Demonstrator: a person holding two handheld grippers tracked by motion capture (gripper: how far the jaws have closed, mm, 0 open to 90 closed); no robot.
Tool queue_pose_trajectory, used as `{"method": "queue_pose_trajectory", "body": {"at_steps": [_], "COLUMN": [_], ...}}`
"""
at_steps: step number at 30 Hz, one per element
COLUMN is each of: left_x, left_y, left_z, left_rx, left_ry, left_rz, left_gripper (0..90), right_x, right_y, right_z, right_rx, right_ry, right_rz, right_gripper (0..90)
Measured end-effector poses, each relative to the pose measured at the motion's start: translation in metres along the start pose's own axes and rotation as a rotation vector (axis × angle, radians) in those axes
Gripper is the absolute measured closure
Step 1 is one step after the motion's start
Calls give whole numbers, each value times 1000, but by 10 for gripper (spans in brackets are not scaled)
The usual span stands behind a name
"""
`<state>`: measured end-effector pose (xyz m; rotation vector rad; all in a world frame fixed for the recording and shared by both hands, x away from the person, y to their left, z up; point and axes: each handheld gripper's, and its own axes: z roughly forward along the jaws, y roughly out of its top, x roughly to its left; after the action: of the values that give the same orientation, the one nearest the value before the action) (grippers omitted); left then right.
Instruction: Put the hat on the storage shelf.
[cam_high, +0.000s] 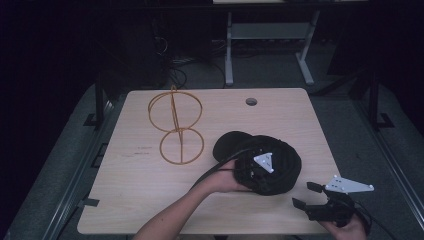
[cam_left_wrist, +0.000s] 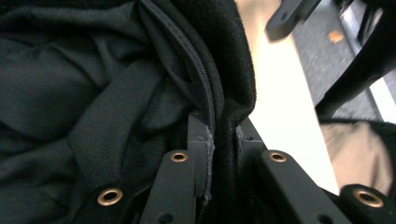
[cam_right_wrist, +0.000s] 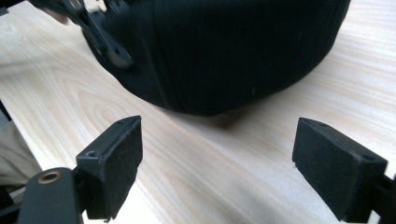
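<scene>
A black cloth hat (cam_high: 282, 157) lies on the right half of the wooden table (cam_high: 145, 190). My left gripper (cam_high: 257, 172) sits on the hat's near side, held by a hand coming in from the bottom. In the left gripper view the gripper (cam_left_wrist: 223, 135) is shut on a folded seam edge of the black cloth hat (cam_left_wrist: 93, 84). My right gripper (cam_high: 306, 195) is at the table's front right corner, open, pointing at the hat. Between its wide-apart pads (cam_right_wrist: 116, 163) there is only bare wood, and the hat (cam_right_wrist: 224, 51) lies a little beyond them.
An orange wire stand (cam_high: 176, 127) made of rings stands at the back left of the table. A round cable hole (cam_high: 251, 101) is near the far edge. Beyond the table are a white desk frame (cam_high: 229, 50) and cables on the floor.
</scene>
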<state>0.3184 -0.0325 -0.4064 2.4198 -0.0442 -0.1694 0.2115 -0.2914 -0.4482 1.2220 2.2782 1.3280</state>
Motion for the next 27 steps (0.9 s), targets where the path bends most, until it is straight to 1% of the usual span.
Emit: {"method": "queue_pose_trajectory", "body": {"at_steps": [2, 3, 4, 5, 7, 8, 9, 10, 11, 12, 13, 14, 15, 16, 19, 20, 21, 24, 25, 27], "left_x": [1, 1, 1, 1, 0, 0, 1, 1, 1, 1, 1, 1, 0, 0, 0, 0, 0, 0, -1, 0], "left_y": [1, 2, 2, 3, 4, 4, 4, 4, 4, 4, 5, 5, 5, 5, 5, 6, 6, 7, 9, 10], "left_z": [-8, -12, -12, -20, -26, -26, -33, -37, -40, -40, -46, -46, -53, -53, -63, -65, -70, -73, -76, -80], "left_rx": [-35, -48, -48, -74, -105, -105, -136, -150, -165, -165, -191, -191, -218, -218, -251, -257, -271, -285, -298, -307], "left_ry": [-12, -16, -16, -19, -21, -21, -33, -36, -40, -40, -47, -47, -58, -58, -64, -62, -63, -69, -68, -74], "left_rz": [-14, -15, -15, -22, -31, -31, -41, -43, -50, -50, -53, -53, -70, -70, -77, -76, -76, -79, -79, -80], "left_gripper": [808, 808, 808, 808, 807, 807, 806, 806, 805, 805, 804, 804, 803, 802, 801, 799, 799, 799, 799, 799], "right_x": [1, 2, 2, 5, 8, 8, 13, 15, 18, 20, 22, 22, 26, 26, 28, 28, 27, 26, 26, 25], "right_y": [1, 2, 2, 4, 7, 7, 10, 12, 14, 15, 17, 17, 20, 21, 24, 26, 27, 30, 30, 31], "right_z": [0, 0, 0, -1, -2, -2, -4, -4, -4, -3, -3, -3, -1, -1, 0, 0, 0, 0, 0, 2], "right_rx": [-16, -30, -30, -58, -84, -84, -114, -125, -132, -140, -144, -144, -153, -158, -161, -176, -180, -207, -212, -216], "right_ry": [1, 2, 2, 18, 25, 25, 36, 36, 37, 41, 53, 53, 61, 59, 63, 53, 55, 52, 49, 51], "right_rz": [-7, -15, -15, -28, -26, -26, -30, -43, -48, -52, -48, -48, -56, -57, -57, -56, -53, -49, -49, -50], "right_gripper": [157, 157, 157, 148, 145, 145, 140, 140, 140, 140, 140, 140, 140, 140, 140, 140, 140, 140, 141, 141]}}
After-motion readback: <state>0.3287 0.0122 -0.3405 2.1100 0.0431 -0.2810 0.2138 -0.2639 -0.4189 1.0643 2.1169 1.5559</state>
